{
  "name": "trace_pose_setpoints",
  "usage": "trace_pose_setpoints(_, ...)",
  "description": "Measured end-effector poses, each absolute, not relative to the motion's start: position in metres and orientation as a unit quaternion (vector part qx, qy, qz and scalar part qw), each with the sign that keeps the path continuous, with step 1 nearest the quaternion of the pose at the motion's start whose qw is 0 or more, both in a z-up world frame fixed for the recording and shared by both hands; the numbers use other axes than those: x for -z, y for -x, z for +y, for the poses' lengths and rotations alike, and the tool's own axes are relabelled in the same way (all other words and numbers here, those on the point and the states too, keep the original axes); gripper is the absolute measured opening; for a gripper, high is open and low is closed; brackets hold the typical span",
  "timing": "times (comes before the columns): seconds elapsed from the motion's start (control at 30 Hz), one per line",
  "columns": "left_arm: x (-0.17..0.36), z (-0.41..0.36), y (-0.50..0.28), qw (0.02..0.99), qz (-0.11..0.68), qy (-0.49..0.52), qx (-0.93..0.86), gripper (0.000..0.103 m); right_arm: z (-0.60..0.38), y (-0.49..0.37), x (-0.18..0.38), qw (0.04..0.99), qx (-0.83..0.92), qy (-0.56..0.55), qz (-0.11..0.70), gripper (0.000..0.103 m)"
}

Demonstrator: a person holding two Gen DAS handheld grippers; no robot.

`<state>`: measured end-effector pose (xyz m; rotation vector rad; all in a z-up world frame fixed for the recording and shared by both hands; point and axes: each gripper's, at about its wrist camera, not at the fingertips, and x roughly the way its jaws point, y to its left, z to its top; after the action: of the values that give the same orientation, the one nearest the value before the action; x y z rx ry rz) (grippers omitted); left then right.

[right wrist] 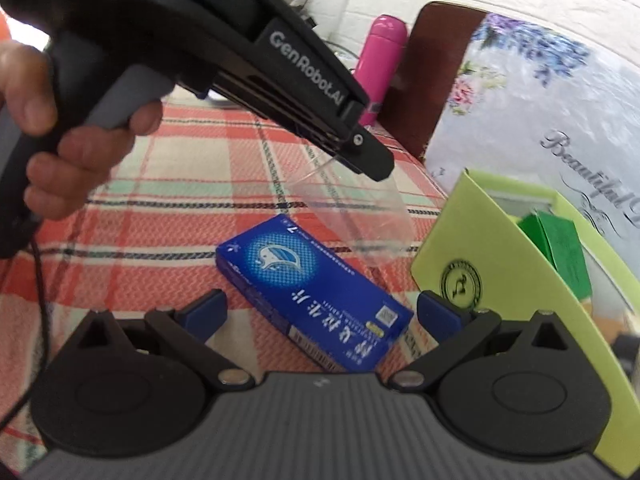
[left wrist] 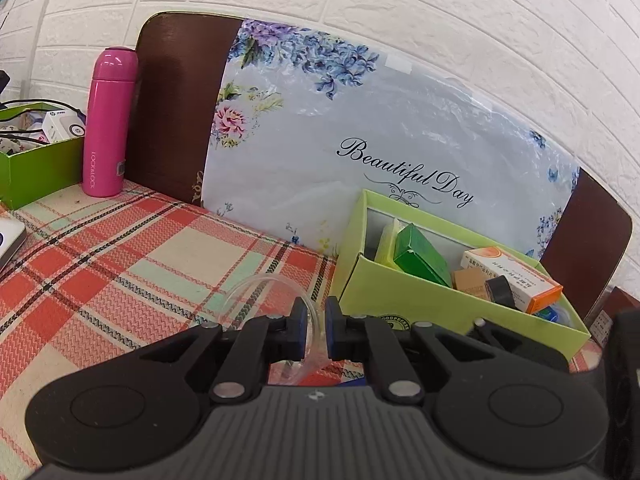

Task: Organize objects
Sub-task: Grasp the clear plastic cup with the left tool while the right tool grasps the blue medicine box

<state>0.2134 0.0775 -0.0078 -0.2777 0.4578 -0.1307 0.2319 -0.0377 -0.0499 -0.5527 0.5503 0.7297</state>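
A: What does the left gripper (left wrist: 316,330) hold?

B: It is clamped on the wall of a clear cup (left wrist: 276,304); one blue pad (left wrist: 301,330) sits inside the rim and the other outside; in the right wrist view the cup (right wrist: 360,216) hangs from the left gripper's (right wrist: 370,168) tip above the plaid cloth (right wrist: 168,208), tilted, mouth toward the gripper; a hand (right wrist: 60,136) grips the grey handle.

A: And the right gripper (right wrist: 320,312)?

B: Spread wide, gripping nothing; its blue fingers (right wrist: 206,310) stand to either side of a blue box (right wrist: 316,294) that lies flat on the cloth; whether they touch the box I cannot tell.

A: Where do the sorted things sit?

B: In a lime tray (left wrist: 420,292) on the cloth, just right of the cup and resting against a floral board (left wrist: 360,132) lettered "Beautiful Day"; inside it are a green box (left wrist: 420,256), an orange-and-white box (left wrist: 516,276), a yellow piece, a brown carton and a small dark item; the blue box lies just left of the tray (right wrist: 480,240), outside it.

A: What else is on the table?

B: A pink flask (left wrist: 108,120) stands upright at the back left beside the board; left of it is a green bin (left wrist: 36,168) holding cables and a white box; a white brick wall (left wrist: 360,0) rises behind.
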Motion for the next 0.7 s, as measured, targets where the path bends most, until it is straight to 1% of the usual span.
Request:
trace_pose_setpoints(0.13,0.013,0.077,-0.216,0.96,0.234,0.135,0.069,0.009,-0.031,-0.251,0.052,0.855,-0.366,0.242,0.276,0.103)
trace_pose_setpoints(0.2,0.015,0.077,-0.217,0.96,0.236,0.133,0.067,0.009,-0.033,-0.256,0.053,0.854,-0.37,0.219,0.294,0.103)
trace_pose_setpoints(0.23,0.015,0.078,-0.216,0.961,0.236,0.132,0.066,0.009,-0.036,-0.256,0.053,0.853,-0.371,0.204,0.305,0.101)
trace_pose_setpoints(0.27,0.015,0.078,-0.216,0.961,0.235,0.132,0.065,0.009,-0.041,-0.254,0.053,0.855,-0.369,0.187,0.314,0.096)
trace_pose_setpoints(0.3,0.015,0.078,-0.216,0.961,0.235,0.131,0.063,0.009,-0.047,-0.249,0.053,0.859,-0.362,0.176,0.316,0.092)
trace_pose_setpoints(0.37,0.015,0.077,-0.216,0.961,0.236,0.128,0.062,0.009,-0.058,-0.235,0.051,0.871,-0.338,0.149,0.325,0.07)
trace_pose_setpoints(0.43,0.016,0.075,-0.216,0.961,0.238,0.126,0.065,0.008,-0.065,-0.214,0.049,0.882,-0.304,0.134,0.333,0.065)
trace_pose_setpoints(0.6,0.016,0.068,-0.213,0.962,0.237,0.115,0.068,0.008,-0.057,-0.155,0.047,0.889,-0.271,0.148,0.339,0.062)
trace_pose_setpoints(0.7,0.018,0.068,-0.213,0.962,0.239,0.113,0.066,0.008,-0.052,-0.133,0.042,0.899,-0.22,0.125,0.357,0.062)
